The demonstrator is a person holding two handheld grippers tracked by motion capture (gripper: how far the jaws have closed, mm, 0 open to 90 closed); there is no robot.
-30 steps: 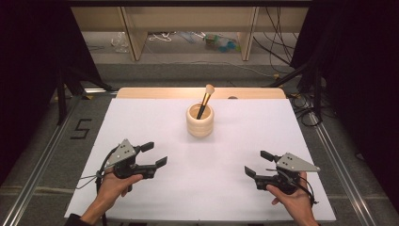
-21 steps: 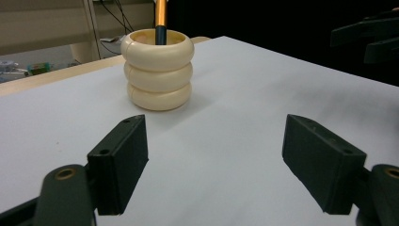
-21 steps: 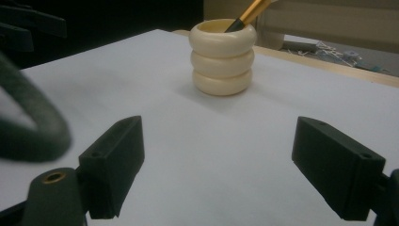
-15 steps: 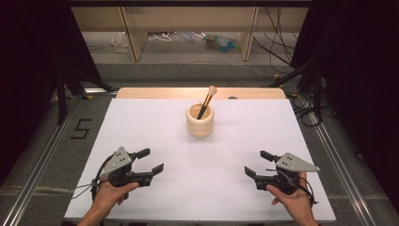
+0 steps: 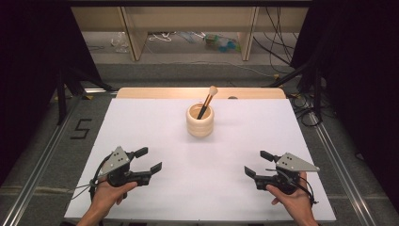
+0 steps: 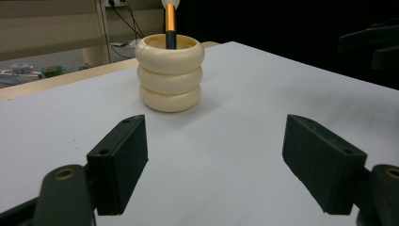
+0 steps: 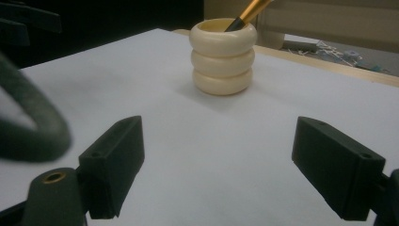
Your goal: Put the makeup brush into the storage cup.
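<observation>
A cream ribbed cup [image 5: 200,121] stands upright at the table's far middle; I see it too in the left gripper view [image 6: 170,71] and the right gripper view [image 7: 223,55]. A brush [image 5: 207,102] with a gold and dark handle leans in it, pale tip up. My left gripper [image 5: 148,159] rests low at the near left, open, nothing between its jaws. At the near right my right gripper [image 5: 258,163] is held open and empty as well. Both point toward the cup from well short of it.
The white table sheet [image 5: 141,122] has a bare wooden strip [image 5: 155,92] along its far edge. Beyond it are shelf legs and clutter on the floor [image 5: 216,42]. A black cable loop [image 7: 28,122] hangs blurred close to the right gripper's camera.
My left gripper has drawn back toward the near edge and a little left. The right gripper, cup and brush have stayed where they were.
</observation>
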